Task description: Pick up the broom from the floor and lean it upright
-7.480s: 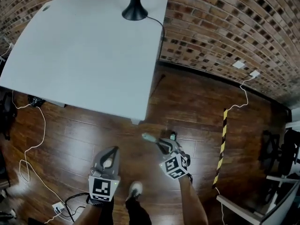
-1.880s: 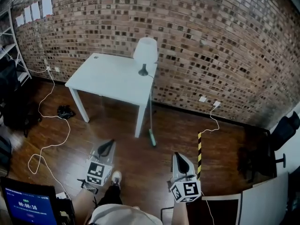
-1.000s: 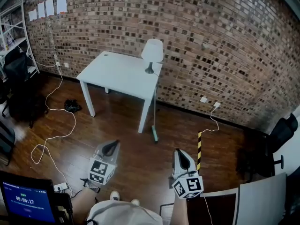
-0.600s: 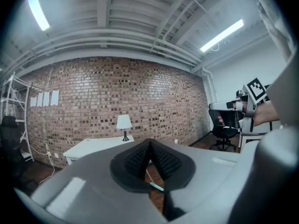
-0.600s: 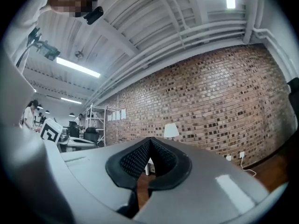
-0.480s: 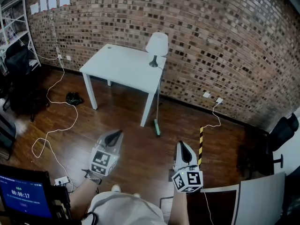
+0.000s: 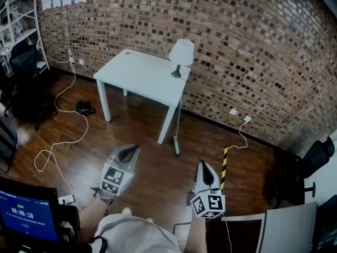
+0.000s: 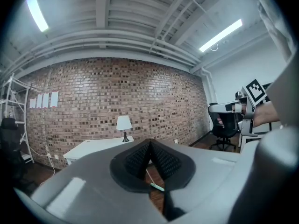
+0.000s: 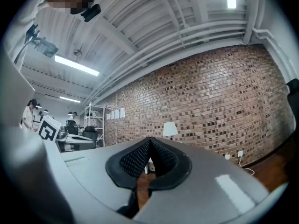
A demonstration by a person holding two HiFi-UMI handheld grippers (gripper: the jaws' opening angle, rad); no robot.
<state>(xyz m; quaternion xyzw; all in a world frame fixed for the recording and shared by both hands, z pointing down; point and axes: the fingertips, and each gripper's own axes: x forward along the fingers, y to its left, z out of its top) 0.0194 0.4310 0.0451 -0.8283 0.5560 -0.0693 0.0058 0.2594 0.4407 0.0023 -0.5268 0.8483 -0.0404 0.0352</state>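
At the bottom of the head view, your left tongs (image 7: 128,153) and right tongs (image 7: 203,168) are both pinched shut with nothing between them, held out over the wooden floor (image 7: 152,181). Seconds ago the right pair was low down by the broom's head beside the desk, and since then you have stepped well back. The broom (image 7: 177,125) now stands near the middle of the frame, head on the floor and handle propped against the right edge of the white desk (image 7: 139,75), below the lamp (image 7: 181,52). By my reading the job is done, with nothing left to grip.
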